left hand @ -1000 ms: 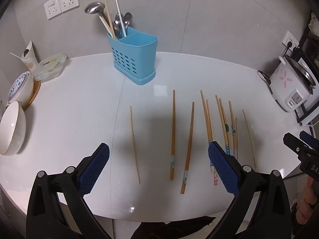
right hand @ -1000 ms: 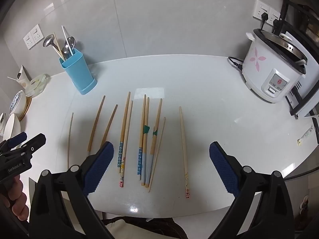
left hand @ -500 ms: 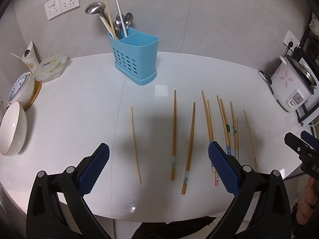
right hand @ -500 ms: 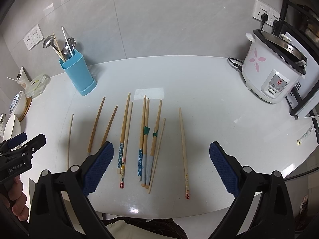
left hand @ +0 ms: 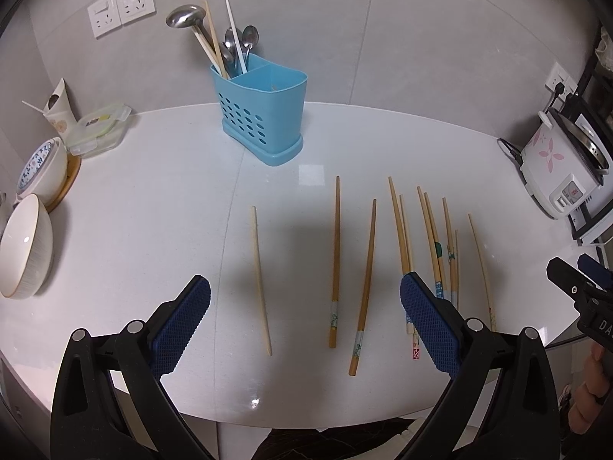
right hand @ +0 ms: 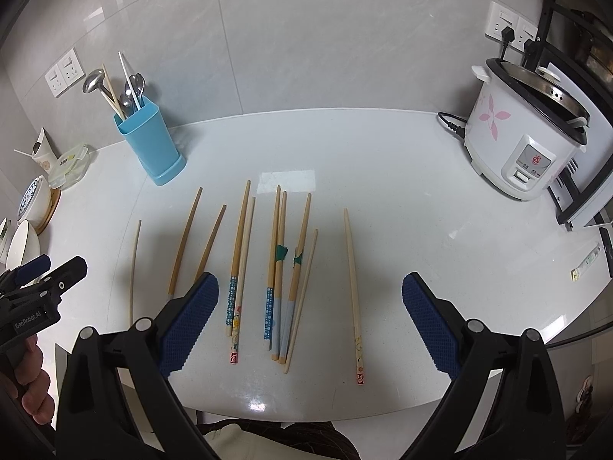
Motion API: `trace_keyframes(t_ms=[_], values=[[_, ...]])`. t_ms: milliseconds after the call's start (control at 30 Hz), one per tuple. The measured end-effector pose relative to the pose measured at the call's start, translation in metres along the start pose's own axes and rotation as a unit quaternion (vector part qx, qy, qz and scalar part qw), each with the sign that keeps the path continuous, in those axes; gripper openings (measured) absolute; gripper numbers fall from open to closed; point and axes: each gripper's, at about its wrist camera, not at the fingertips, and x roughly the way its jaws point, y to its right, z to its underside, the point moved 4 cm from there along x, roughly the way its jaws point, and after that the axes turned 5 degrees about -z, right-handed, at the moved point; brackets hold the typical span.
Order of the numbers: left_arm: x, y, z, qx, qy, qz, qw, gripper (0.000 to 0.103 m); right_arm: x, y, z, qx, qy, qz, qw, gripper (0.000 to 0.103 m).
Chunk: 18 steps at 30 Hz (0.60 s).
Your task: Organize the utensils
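Behind left claw point(left hand: 304, 318) pad, chopsticks' point(left hand: 407, 245) painted ends hidden.

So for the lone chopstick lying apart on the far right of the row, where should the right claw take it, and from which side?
Take the lone chopstick near its thicker, decorated near end, coming from above with the right claw open across its width. It lies flat on the table, pointing away, with bare table either side, so the fingers can probably straddle it without touching the cluster.
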Motion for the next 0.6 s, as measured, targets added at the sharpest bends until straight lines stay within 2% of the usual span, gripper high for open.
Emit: trace_keyframes(t_ms=[600], values=[[-0.0021, -0.0005, -0.0003, -0.006, 0.001, 0.003, 1.0, 0.097, -0.0002, -0.0001, 0.0014, 0.0, 0.001, 0.0, 1.0, 0.093]])
